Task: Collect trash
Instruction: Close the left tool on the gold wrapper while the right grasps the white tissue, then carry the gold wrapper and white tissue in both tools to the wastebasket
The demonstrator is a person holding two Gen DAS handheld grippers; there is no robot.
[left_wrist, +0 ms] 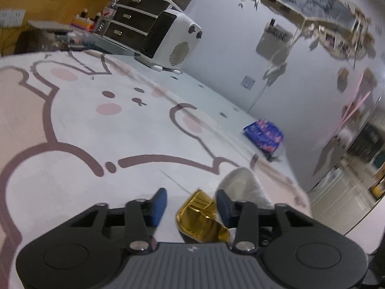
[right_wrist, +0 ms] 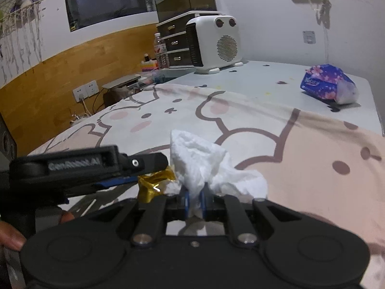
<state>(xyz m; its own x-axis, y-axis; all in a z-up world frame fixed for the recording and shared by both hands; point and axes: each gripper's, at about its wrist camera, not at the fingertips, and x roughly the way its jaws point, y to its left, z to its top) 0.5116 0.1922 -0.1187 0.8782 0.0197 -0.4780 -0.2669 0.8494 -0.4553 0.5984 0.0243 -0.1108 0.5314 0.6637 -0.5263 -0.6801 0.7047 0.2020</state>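
A crumpled gold foil wrapper (left_wrist: pixel 202 219) lies on the cartoon-print sheet (left_wrist: pixel 96 132) between the blue pads of my left gripper (left_wrist: pixel 191 204). It rests against the right pad, and a gap separates it from the left pad, so the jaws stand open around it. A crumpled white tissue (left_wrist: pixel 243 187) rises just beyond it. In the right wrist view my right gripper (right_wrist: pixel 195 200) is shut on the lower part of that white tissue (right_wrist: pixel 199 161). The gold wrapper (right_wrist: pixel 154 183) sits just left of it, under the tip of the left gripper (right_wrist: pixel 154 171), which comes in from the left.
A blue flowered tissue pack (right_wrist: pixel 329 84) lies near the surface's far right edge. A white heater (right_wrist: pixel 214 43), a drawer unit (right_wrist: pixel 175 41) and a water bottle (right_wrist: pixel 160 50) stand at the back. A person's fingers (right_wrist: pixel 9 236) show at the lower left.
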